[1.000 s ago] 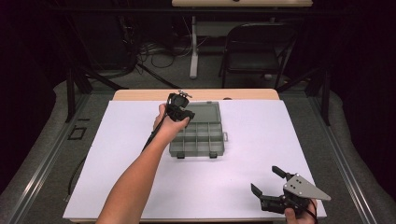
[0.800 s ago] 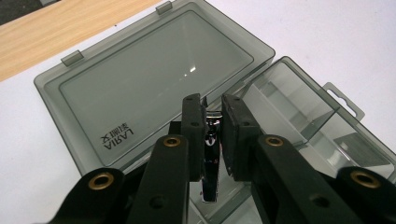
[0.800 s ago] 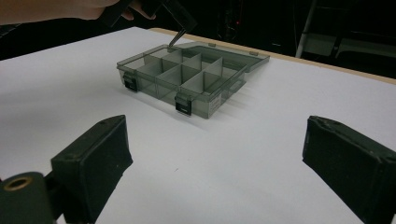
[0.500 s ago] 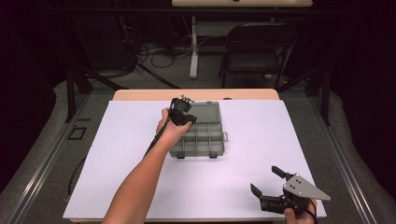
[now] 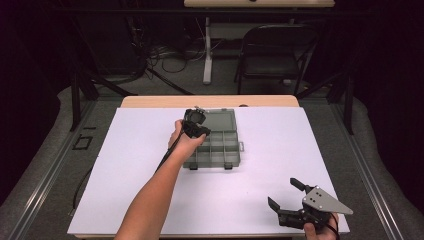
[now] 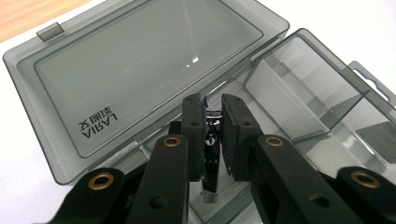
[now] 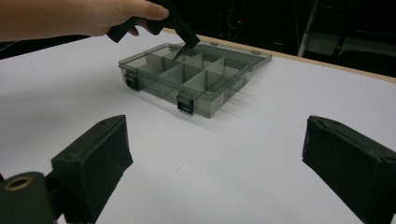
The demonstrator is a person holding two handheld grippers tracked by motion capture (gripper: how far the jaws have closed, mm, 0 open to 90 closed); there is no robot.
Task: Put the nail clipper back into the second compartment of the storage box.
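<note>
- left gripper [image 5: 196,131]: jaws clamped narrow on a small shiny metal piece [image 6: 211,140], tips down over a back-left compartment of the organizer box [image 5: 216,147]
- organizer box: smoky clear plastic, lid [image 6: 140,60] flat open, mid tabletop toward far edge
- right gripper [image 5: 286,195]: jaws wide, nothing between them, near right corner

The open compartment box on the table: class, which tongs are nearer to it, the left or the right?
Left. The left tongs hang over the compartment box; the right tongs hover apart, near the table's front edge.
</note>
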